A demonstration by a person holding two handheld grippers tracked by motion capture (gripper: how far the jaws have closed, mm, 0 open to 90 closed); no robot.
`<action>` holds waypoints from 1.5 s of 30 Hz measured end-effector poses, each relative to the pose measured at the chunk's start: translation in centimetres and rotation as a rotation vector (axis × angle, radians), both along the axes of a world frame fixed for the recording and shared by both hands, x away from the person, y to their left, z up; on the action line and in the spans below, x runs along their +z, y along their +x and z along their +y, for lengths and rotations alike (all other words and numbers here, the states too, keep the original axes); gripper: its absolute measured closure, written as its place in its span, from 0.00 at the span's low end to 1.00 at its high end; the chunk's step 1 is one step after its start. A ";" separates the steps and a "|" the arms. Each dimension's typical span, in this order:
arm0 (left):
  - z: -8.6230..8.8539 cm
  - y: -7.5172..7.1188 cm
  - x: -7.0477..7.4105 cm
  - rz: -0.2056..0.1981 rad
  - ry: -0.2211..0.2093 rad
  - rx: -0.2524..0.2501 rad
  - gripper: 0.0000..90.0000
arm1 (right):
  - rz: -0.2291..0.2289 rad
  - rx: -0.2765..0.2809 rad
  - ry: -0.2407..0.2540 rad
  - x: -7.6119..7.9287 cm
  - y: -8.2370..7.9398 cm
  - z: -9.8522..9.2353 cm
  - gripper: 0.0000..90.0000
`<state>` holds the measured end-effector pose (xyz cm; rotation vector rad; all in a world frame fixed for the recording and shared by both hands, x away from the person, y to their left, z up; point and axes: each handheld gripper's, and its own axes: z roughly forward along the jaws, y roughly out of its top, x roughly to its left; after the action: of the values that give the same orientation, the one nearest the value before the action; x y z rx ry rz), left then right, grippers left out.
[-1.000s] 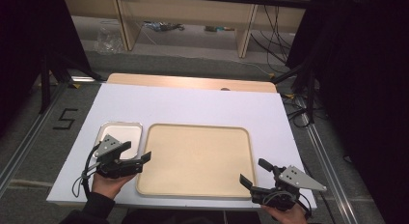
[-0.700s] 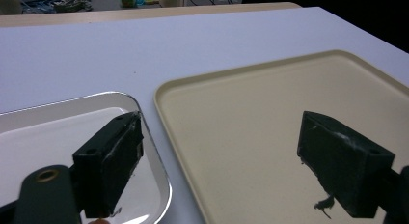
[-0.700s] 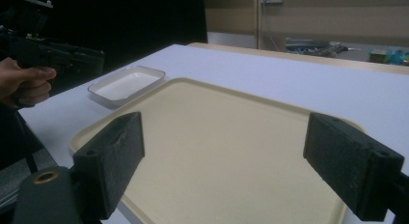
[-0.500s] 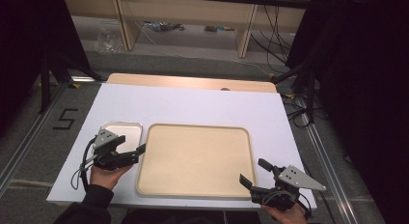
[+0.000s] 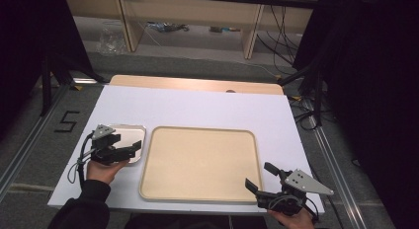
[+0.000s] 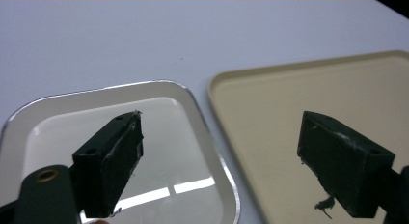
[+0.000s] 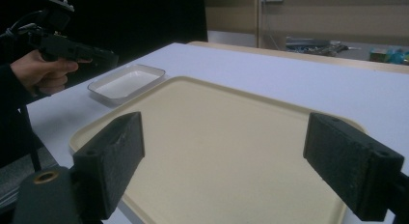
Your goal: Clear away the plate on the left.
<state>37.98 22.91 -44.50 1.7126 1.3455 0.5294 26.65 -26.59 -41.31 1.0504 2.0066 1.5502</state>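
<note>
Since the earlier frames the left gripper has drawn back toward the table's near left, its jaws spread wide above the small white tray; the right gripper stays at the near right corner of the beige tray, jaws also apart and empty. Both trays lie side by side on the white table, with wooden shelving and cables behind it.

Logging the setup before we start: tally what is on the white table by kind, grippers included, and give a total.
Beige tray: 1
Small white dish with a silvery rim: 1
Hand-held grippers: 2, the left gripper over the dish, the right gripper at the tray's near right corner, both with jaws apart
Total: 4
</note>
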 end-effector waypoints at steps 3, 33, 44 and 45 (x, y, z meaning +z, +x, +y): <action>1.1 0.5 -0.3 0.032 -0.017 0.023 0.18 | -0.002 0.000 0.007 0.0 0.0 0.0 0.17; 8.6 4.5 -2.6 0.220 0.092 0.186 0.46 | -0.014 0.004 0.027 -0.1 0.1 0.1 0.17; 9.2 5.3 -3.5 0.246 0.102 0.221 0.75 | -0.011 0.003 0.011 0.0 0.1 0.0 0.17; 9.2 5.3 -3.5 0.257 0.105 0.230 0.77 | 0.009 0.005 0.027 -0.1 0.0 0.2 0.17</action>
<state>43.32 32.08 -48.04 1.7664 1.7396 0.5296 26.69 -26.39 -41.36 1.0649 2.0007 1.5816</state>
